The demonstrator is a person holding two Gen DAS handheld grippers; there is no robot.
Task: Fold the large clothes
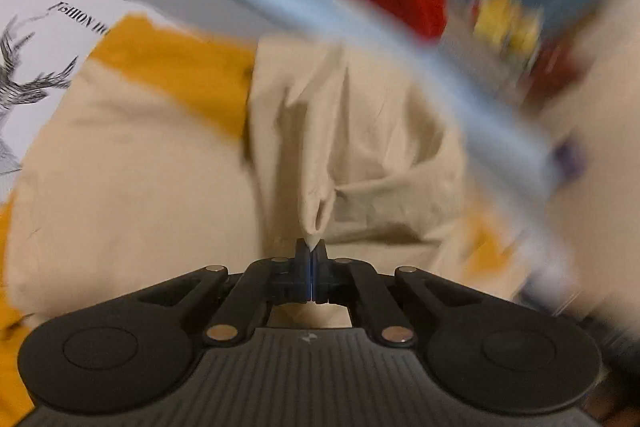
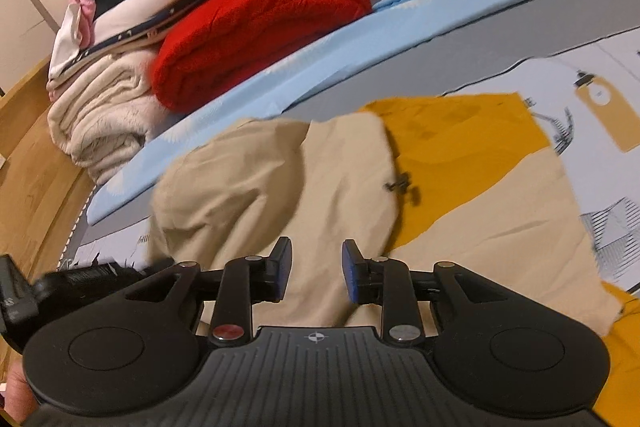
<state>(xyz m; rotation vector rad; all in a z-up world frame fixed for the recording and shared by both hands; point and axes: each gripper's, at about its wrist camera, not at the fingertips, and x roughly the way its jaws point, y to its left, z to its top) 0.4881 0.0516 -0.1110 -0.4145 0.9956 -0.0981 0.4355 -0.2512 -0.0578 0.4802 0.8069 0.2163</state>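
Left wrist view
Left gripper (image 1: 311, 251): pinched tight on a peak of the beige garment (image 1: 152, 163).
Garment: soft, light, limp; it tents up from the pinch; yellow panel (image 1: 176, 67) beyond.

Right wrist view
Right gripper (image 2: 316, 269): fingers parted, holding nothing, poised over the beige garment (image 2: 256, 179).
Place: spread on the printed sheet (image 2: 600, 75), near the blue strip (image 2: 360, 43).
Hold: probably an edge or corner, not mid-cloth.

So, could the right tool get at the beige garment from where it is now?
Probably yes. The right tool is open and empty just above the beige garment, with nothing between them. The left tool pinches a fold of it elsewhere, so that shouldn't block.
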